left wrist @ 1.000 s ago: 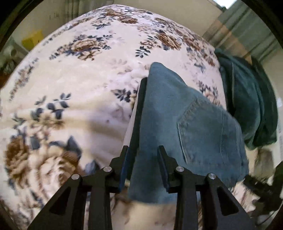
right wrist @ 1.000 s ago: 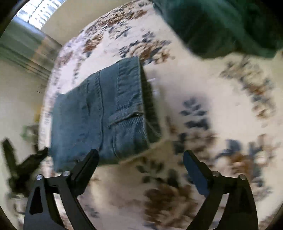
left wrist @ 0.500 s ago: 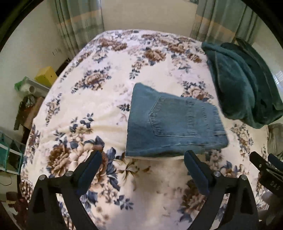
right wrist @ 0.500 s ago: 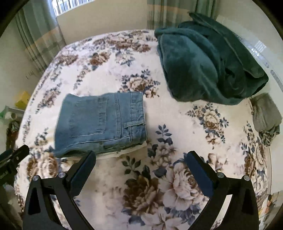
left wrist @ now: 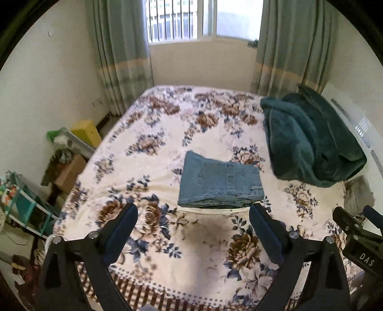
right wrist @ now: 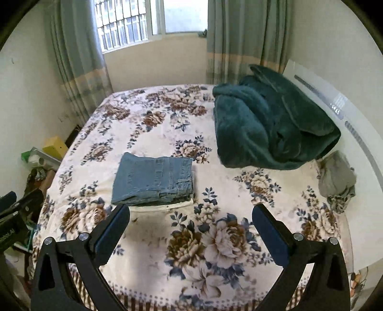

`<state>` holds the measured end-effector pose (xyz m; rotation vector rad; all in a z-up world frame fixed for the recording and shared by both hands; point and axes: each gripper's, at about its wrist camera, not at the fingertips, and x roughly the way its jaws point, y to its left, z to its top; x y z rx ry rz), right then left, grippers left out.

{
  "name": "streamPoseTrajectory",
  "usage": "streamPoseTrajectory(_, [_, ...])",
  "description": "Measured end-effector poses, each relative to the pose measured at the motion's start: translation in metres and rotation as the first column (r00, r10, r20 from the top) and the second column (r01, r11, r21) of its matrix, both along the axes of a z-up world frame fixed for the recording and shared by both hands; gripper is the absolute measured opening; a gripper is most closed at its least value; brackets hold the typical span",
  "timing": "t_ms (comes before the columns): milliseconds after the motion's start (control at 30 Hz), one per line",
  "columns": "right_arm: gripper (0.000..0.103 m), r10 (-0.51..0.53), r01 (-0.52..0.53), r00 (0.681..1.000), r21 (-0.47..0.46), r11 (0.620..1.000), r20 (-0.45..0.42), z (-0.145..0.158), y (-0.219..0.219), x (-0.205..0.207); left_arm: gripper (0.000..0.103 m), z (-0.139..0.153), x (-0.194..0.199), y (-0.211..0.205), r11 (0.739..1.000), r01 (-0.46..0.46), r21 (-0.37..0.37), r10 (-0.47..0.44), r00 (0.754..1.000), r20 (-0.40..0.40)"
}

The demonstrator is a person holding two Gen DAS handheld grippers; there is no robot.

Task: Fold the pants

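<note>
Jeans (left wrist: 221,183) folded square mid-bed, seemingly finished; left gripper (left wrist: 192,222) and right gripper (right wrist: 190,223) at six o'clock, jaws wide, empty.

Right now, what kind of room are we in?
Most likely a bedroom. There's a big bed with a flowery cover, a curtained window behind it, and folded jeans and a green blanket lying on top.
</note>
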<state>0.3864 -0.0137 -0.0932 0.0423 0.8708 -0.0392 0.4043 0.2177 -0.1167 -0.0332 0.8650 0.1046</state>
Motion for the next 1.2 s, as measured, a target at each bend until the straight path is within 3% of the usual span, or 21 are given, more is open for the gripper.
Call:
streamPoseTrajectory(100, [0.103, 0.017, -0.016, 0.999, -0.024, 1.000, 0.050, 0.037, -0.001, -0.042, 0.095, 0.029, -0.038, -0.005, 0.999, -0.018, 0.029, 0.017, 0.999, 0.042])
streamPoseTrajectory(233, [0.103, 0.028, -0.023, 0.993, -0.045, 0.999, 0.115, 0.087, 0.001, -0.097, 0.095, 0.058, -0.079, -0.007, 1.000, -0.016, 0.016, 0.015, 0.997, 0.073])
streamPoseTrajectory(500, [0.103, 0.043, -0.038, 0.986, -0.031, 0.999, 0.162, 0.146, 0.019, -0.173, 0.095, 0.091, -0.127, -0.007, 0.999, 0.038, 0.004, -0.039, 0.993, 0.113])
streamPoseTrajectory(833, [0.103, 0.040, -0.031, 0.979, -0.049, 0.998, 0.201, 0.177, 0.032, -0.202, 0.095, 0.104, -0.146, 0.005, 1.000, 0.020, 0.010, -0.021, 0.987, 0.158])
streamPoseTrajectory(1000, [0.103, 0.045, -0.037, 0.979, -0.042, 0.998, 0.197, 0.177, 0.032, -0.198, 0.103, 0.107, -0.153, 0.010, 1.000, 0.001, 0.011, -0.002, 0.985, 0.175])
streamPoseTrajectory(1200, [0.103, 0.044, -0.039, 0.982, -0.032, 0.999, 0.183, 0.171, 0.033, -0.191, 0.103, 0.105, -0.154, 0.008, 1.000, -0.001, 0.027, -0.004, 0.985, 0.170])
